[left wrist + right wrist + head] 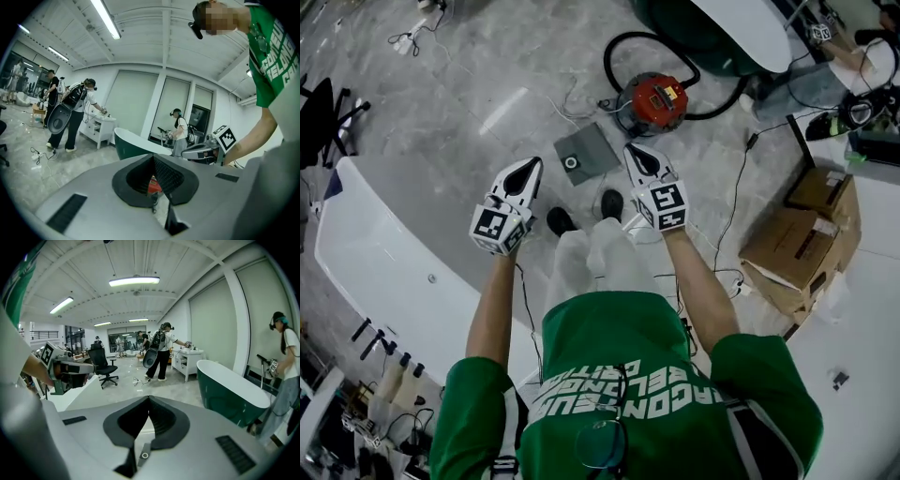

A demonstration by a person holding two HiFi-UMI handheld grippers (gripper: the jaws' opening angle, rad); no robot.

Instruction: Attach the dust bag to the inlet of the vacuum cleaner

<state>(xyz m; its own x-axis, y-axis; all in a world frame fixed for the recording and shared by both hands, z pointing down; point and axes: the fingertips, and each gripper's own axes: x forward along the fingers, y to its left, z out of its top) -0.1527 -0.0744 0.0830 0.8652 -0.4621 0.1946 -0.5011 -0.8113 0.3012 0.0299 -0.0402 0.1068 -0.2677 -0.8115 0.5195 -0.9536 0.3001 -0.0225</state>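
Green shirt (pixel 609 347) nearest, then left claw (pixel 528 171) and right claw (pixel 637 155), both empty with jaws together above the floor (pixel 487 84): best open one early, come in low at the grey bag (pixel 591 150) lying flat near the red vacuum (pixel 654 101), and pinch an edge, leaving its ring (pixel 571 163) free.

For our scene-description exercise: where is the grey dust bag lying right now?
In the head view, the dust bag lies flat on the floor, just left of and nearer than the red vacuum cleaner, ahead of the person's shoes.
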